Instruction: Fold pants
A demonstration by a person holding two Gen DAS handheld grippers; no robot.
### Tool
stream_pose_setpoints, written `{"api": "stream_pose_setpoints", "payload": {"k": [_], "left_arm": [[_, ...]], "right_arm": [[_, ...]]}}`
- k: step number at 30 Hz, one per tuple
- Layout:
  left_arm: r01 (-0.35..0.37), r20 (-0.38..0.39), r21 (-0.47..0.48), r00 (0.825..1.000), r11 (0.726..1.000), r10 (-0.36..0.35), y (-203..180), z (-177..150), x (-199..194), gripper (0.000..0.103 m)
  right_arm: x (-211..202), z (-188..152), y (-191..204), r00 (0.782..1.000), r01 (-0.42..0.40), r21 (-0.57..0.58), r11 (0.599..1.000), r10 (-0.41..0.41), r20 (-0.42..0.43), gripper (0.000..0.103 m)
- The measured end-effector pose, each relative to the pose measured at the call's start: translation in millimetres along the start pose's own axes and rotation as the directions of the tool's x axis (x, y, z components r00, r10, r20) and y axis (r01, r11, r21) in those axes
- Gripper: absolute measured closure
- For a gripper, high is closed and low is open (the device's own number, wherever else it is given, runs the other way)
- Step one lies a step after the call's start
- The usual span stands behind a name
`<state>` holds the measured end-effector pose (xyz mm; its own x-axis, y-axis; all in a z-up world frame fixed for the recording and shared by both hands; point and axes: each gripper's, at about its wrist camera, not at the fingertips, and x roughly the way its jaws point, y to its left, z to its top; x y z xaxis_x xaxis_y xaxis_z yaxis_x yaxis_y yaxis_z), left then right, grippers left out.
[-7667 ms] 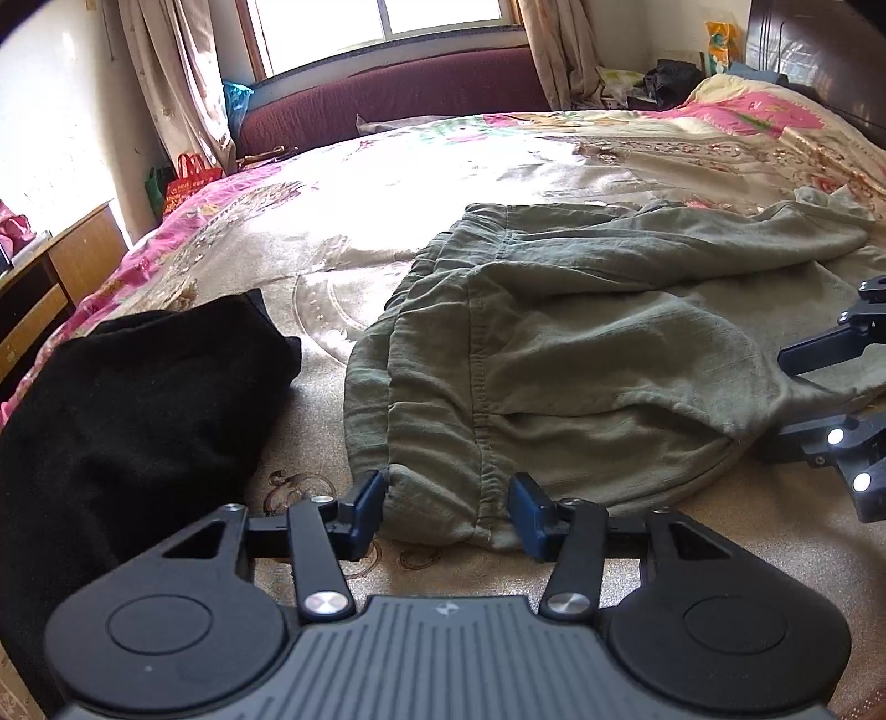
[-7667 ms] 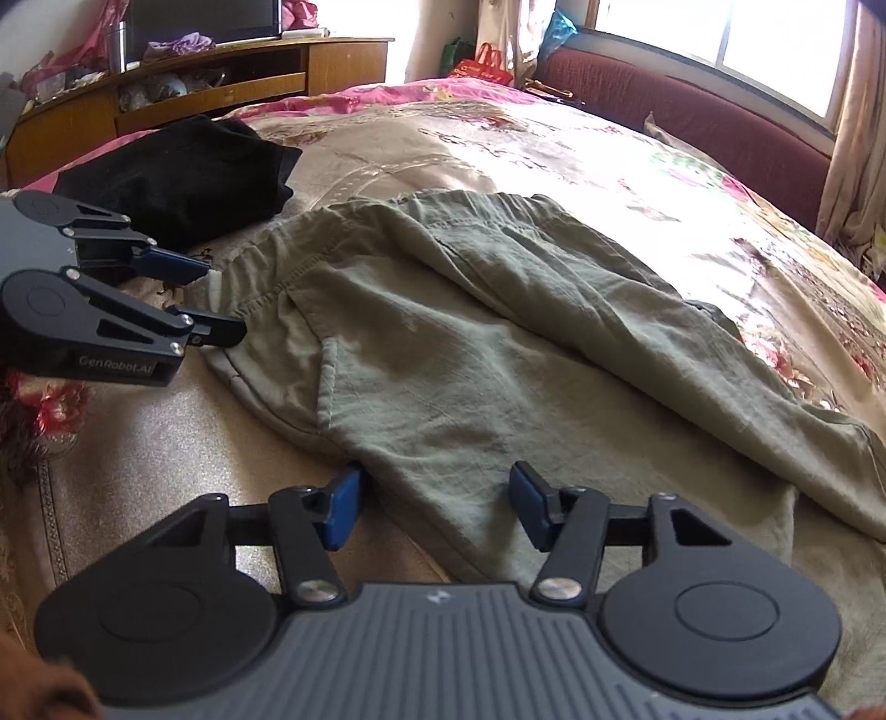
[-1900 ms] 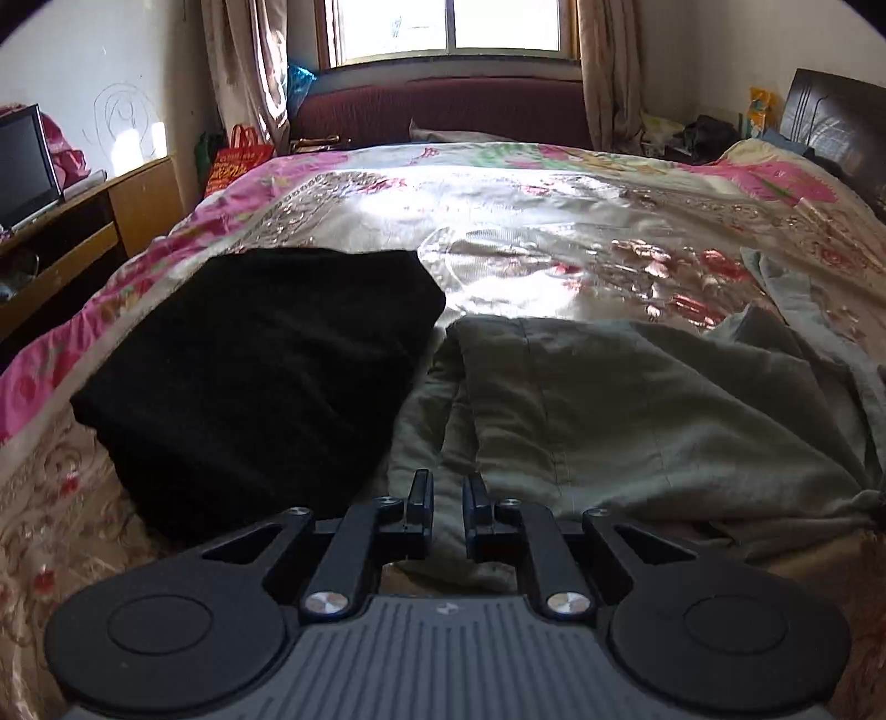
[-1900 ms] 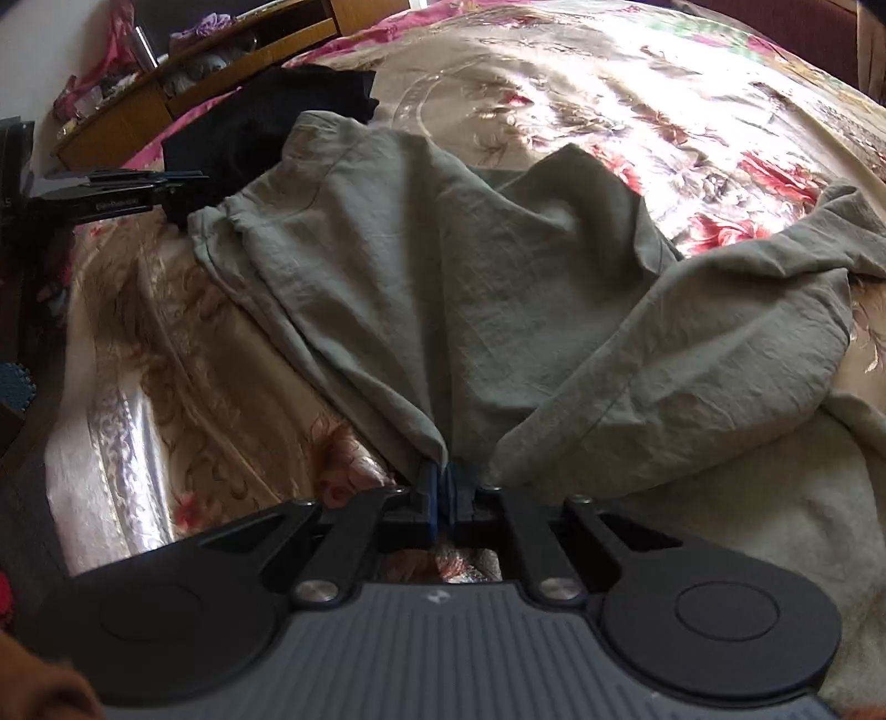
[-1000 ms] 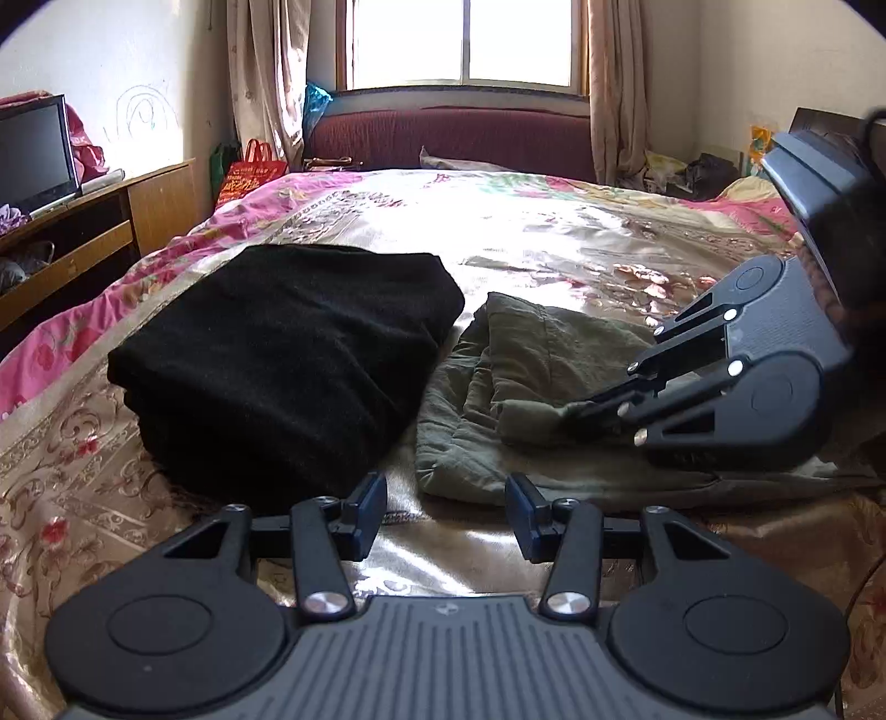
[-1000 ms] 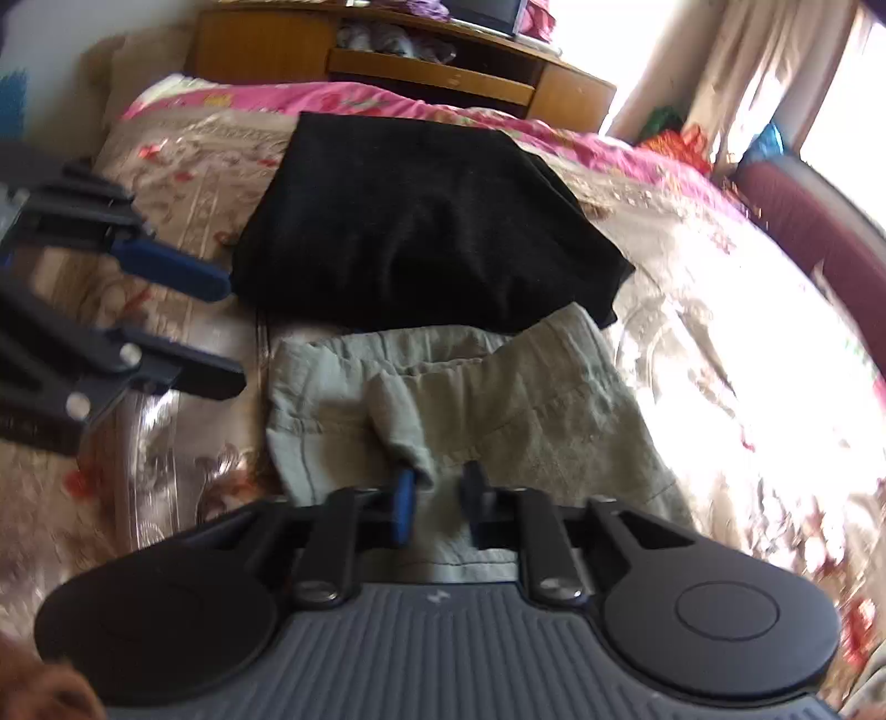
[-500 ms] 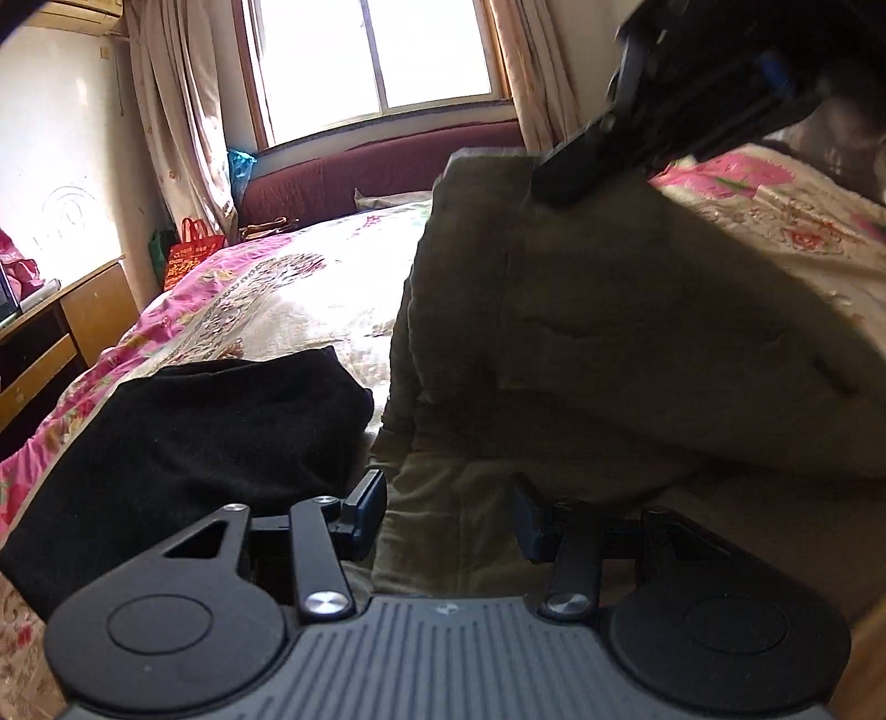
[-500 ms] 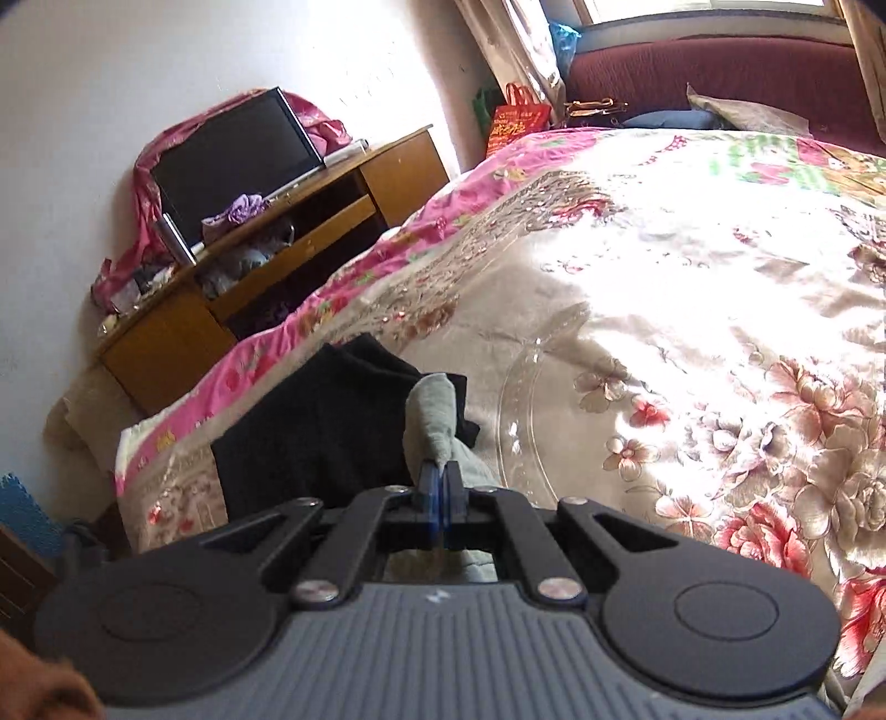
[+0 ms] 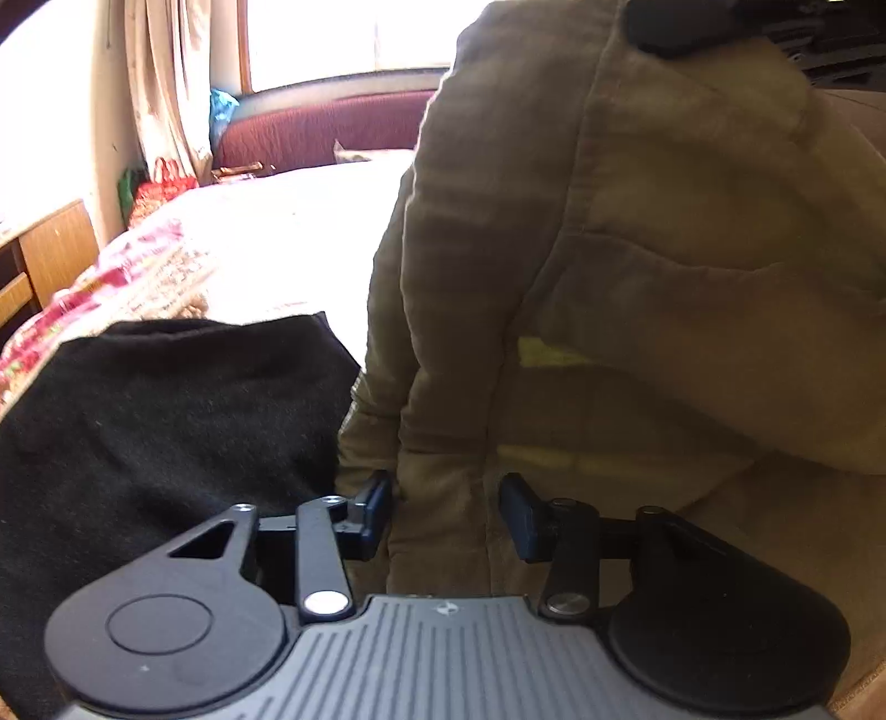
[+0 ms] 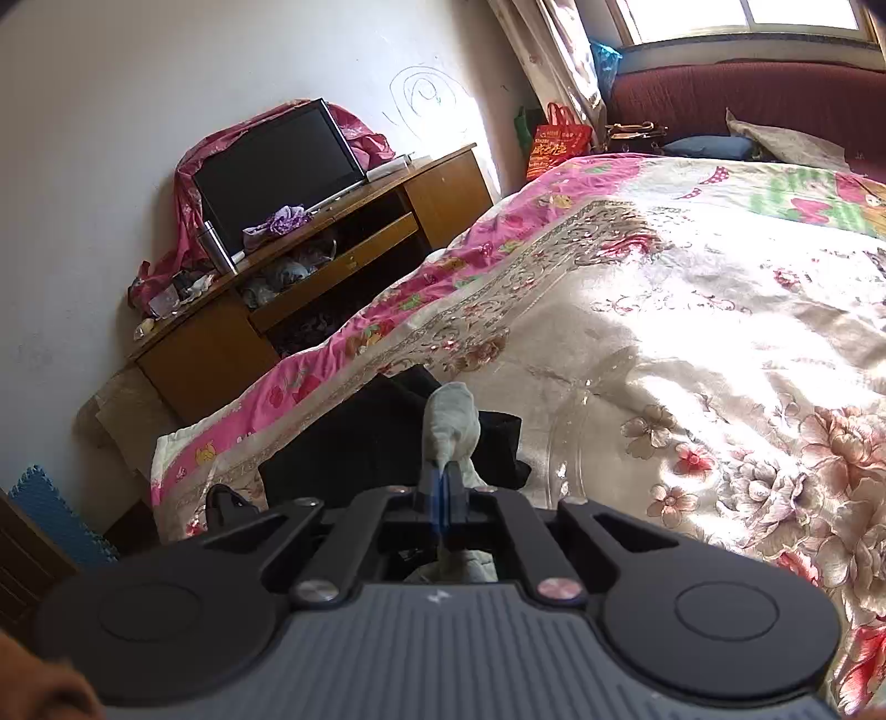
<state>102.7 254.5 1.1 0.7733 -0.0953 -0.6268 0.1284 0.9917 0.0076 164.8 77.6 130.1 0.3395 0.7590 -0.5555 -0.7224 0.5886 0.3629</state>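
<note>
The olive green pants point(image 9: 637, 266) hang in the air and fill the right of the left wrist view. My right gripper point(image 10: 442, 487) is shut on a bunched edge of the pants point(image 10: 451, 421) and holds them up over the bed; its black body shows at the top right of the left wrist view point(image 9: 692, 22). My left gripper point(image 9: 446, 512) is open low down, with a hanging fold of the pants between its two fingers. I cannot tell whether the fingers touch the cloth.
A folded black garment point(image 9: 166, 421) lies on the bed at the left, under the lifted pants point(image 10: 354, 443). The floral bedspread point(image 10: 692, 332) stretches away to the right. A wooden TV stand point(image 10: 332, 260) lines the wall, a maroon sofa point(image 9: 332, 127) under the window.
My right gripper has lifted the pants higher. My left gripper, open since a second ago, has moved in so the hanging fold now lies between its fingers.
</note>
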Motion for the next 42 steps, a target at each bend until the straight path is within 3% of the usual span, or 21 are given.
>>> {"api": "stream_pose_setpoints", "payload": {"k": [3,8,13,15,17,18,23,26,29,35,39,42], "left_arm": [[0.022,-0.013,-0.028,1.0,0.999,-0.022,3.1,-2.1,-0.4,0.073],[0.018,0.017,-0.105,1.0,0.994,-0.017,18.7,-1.2,-7.4,0.081],[-0.051,0.121,-0.198,0.99,0.979,0.076,29.4,-10.8,-48.3,0.083],[-0.125,0.149,-0.185,0.977,0.975,0.153,29.7,-17.6,-56.9,0.086],[-0.223,0.082,-0.156,0.968,0.962,0.238,31.7,-17.1,-43.4,0.086],[-0.229,0.055,-0.163,0.969,0.96,0.24,34.3,-20.8,-38.8,0.086],[-0.212,0.067,-0.187,0.971,0.959,0.228,33.0,-30.4,-52.5,0.085],[-0.225,0.038,-0.168,0.971,0.96,0.235,34.8,-39.2,-58.9,0.085],[-0.229,0.029,-0.153,0.971,0.961,0.236,33.5,-48.9,-72.5,0.081],[-0.263,0.065,-0.097,0.961,0.96,0.27,15.8,-50.0,-99.9,0.08],[-0.12,0.123,-0.09,0.984,0.989,0.13,-9.4,-41.9,-113.9,0.074],[-0.105,0.062,-0.011,0.992,0.994,0.105,-29.0,-48.6,-98.8,0.07]], "right_arm": [[-3.0,0.3,-3.8,1.0,0.011,0.005,1.0,-0.011,0.003,0.102],[-7.6,-1.5,-12.1,1.0,0.015,0.03,0.999,-0.015,0.014,0.102],[-10.2,-8.7,-1.7,0.999,-0.017,-0.006,1.0,0.017,0.03,0.102],[0.2,-19.2,2.9,0.999,-0.04,-0.011,0.999,0.04,0.0,0.102],[22.1,-38.6,9.8,0.995,-0.055,-0.009,0.998,0.054,-0.082,0.102],[30.3,-47.8,14.0,0.992,-0.058,-0.016,0.998,0.056,-0.109,0.102],[55.1,-86.9,34.6,0.974,-0.132,0.008,0.991,0.131,-0.187,0.102],[70.8,-113.3,54.2,0.964,-0.122,-0.141,0.982,0.084,-0.254,0.099],[86.2,-134.6,58.9,0.944,-0.13,-0.148,0.98,0.077,-0.32,0.094],[63.0,-134.0,53.6,0.96,-0.104,-0.157,0.982,0.058,-0.274,0.093],[39.1,-135.2,40.9,0.972,-0.054,-0.162,0.985,0.015,-0.234,0.089],[28.1,-138.7,21.6,0.969,0.017,-0.127,0.992,-0.047,-0.242,0.088]]}}
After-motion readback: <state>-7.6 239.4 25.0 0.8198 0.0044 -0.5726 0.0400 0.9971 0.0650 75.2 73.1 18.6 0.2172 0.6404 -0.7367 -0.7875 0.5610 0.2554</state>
